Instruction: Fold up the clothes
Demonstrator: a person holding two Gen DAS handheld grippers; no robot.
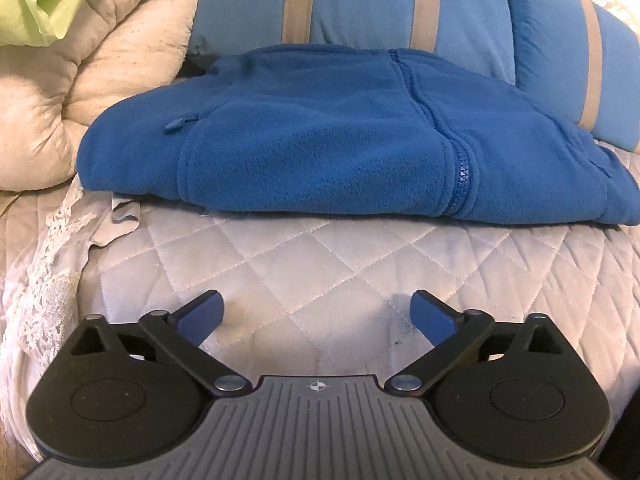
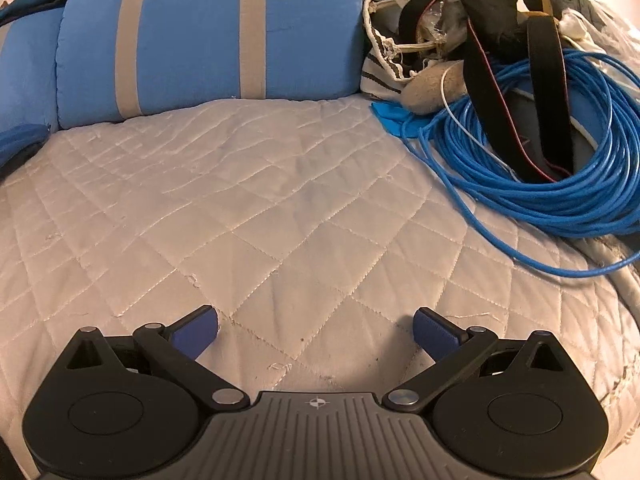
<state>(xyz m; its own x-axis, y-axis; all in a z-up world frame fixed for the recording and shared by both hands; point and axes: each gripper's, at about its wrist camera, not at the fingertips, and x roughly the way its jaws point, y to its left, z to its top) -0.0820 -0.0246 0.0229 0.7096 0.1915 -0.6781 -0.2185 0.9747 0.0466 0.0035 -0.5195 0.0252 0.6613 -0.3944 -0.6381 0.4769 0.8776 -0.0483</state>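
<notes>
Quilted bed (image 2: 280,200) spreads bare and wide ahead of the right hand-held gripper (image 2: 316,332), bounded by striped pillows (image 2: 208,32) at the back and a blue cable coil (image 2: 540,168) along the right edge. Folded fleece (image 1: 320,140) lies against the pillows, its near hem well ahead of the left hand-held gripper (image 1: 318,314). Both grippers gape wide, holding nothing.

The left gripper (image 1: 318,312) is held low and level over the bed, its jaws spread wide with nothing between them. Its blue pads (image 1: 202,314) angle outward. The right gripper (image 2: 316,326) sits in the same pose, jaws wide apart and empty, blue pads (image 2: 434,334) splayed, black linkage arms folded back.
</notes>
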